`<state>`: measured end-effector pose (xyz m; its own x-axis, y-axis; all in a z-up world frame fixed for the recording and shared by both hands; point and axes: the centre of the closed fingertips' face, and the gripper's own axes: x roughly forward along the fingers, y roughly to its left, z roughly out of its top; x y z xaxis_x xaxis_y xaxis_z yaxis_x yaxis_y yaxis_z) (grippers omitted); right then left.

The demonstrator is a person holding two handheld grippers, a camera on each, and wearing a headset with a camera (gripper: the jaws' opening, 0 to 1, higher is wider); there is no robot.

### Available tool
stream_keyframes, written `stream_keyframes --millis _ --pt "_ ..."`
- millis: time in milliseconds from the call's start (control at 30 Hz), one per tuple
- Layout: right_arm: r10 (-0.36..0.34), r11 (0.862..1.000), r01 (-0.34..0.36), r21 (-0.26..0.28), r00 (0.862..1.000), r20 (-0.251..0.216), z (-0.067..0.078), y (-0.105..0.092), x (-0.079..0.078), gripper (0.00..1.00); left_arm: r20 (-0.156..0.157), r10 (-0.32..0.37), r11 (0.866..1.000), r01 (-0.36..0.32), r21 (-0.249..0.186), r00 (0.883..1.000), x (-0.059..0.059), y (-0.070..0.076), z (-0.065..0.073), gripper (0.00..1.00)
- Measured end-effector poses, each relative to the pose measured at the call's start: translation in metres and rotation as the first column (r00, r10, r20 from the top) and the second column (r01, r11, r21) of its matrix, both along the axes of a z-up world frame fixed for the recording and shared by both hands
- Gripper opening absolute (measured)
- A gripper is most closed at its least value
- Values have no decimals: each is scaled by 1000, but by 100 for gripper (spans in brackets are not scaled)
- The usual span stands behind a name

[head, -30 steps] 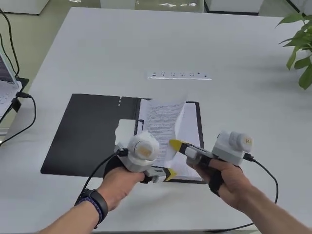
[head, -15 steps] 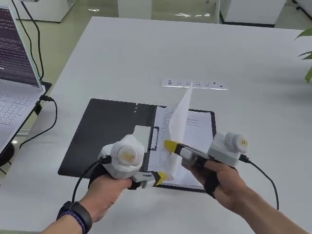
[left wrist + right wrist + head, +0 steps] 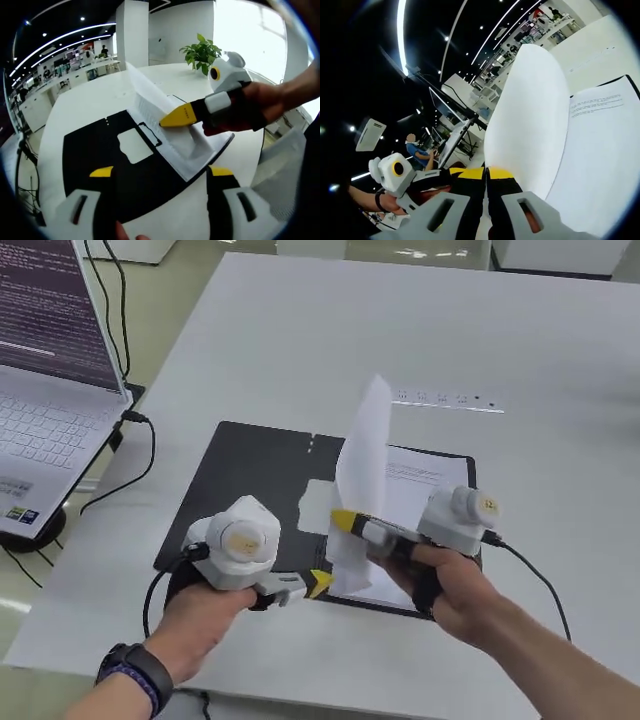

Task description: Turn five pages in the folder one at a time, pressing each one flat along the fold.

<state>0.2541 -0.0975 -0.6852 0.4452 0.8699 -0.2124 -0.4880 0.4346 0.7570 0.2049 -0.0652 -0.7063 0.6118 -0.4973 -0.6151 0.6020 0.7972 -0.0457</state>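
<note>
The black folder (image 3: 250,485) lies open on the white table, with a stack of printed pages (image 3: 425,480) clipped in its right half. My right gripper (image 3: 346,523) is shut on the lower edge of one page (image 3: 362,455), which it holds upright over the fold. In the right gripper view the same lifted page (image 3: 530,115) rises from between the closed jaws of my right gripper (image 3: 486,173), with the following printed page (image 3: 600,145) lying flat to its right. My left gripper (image 3: 314,584) hovers open at the folder's front edge, its tips (image 3: 160,171) apart above the black cover (image 3: 95,150), holding nothing.
An open laptop (image 3: 50,370) stands off the table's left edge, and cables (image 3: 140,440) trail from it. A white power strip (image 3: 448,400) lies on the table behind the folder. A potted plant (image 3: 200,52) stands at the far end.
The right gripper has raised the page from a low curl to nearly upright and carried it leftward toward the fold. The left gripper stays open near the front edge. The head camera has swung left.
</note>
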Motion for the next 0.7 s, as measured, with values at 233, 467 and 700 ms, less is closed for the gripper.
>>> stream_keyframes --millis 233,467,700 --pt "16 1000 -17 -7 1000 -16 -6 13 4 0 -6 24 1000 -24 4 1000 -7 16 -2 73" --pt "21 1000 -21 -6 999 -38 -13 24 7 0 -1 37 999 -37 4 999 -11 24 0 73" --pt "37 999 -38 -12 998 -54 -17 40 8 0 0 61 998 -61 -11 998 -13 34 2 72"
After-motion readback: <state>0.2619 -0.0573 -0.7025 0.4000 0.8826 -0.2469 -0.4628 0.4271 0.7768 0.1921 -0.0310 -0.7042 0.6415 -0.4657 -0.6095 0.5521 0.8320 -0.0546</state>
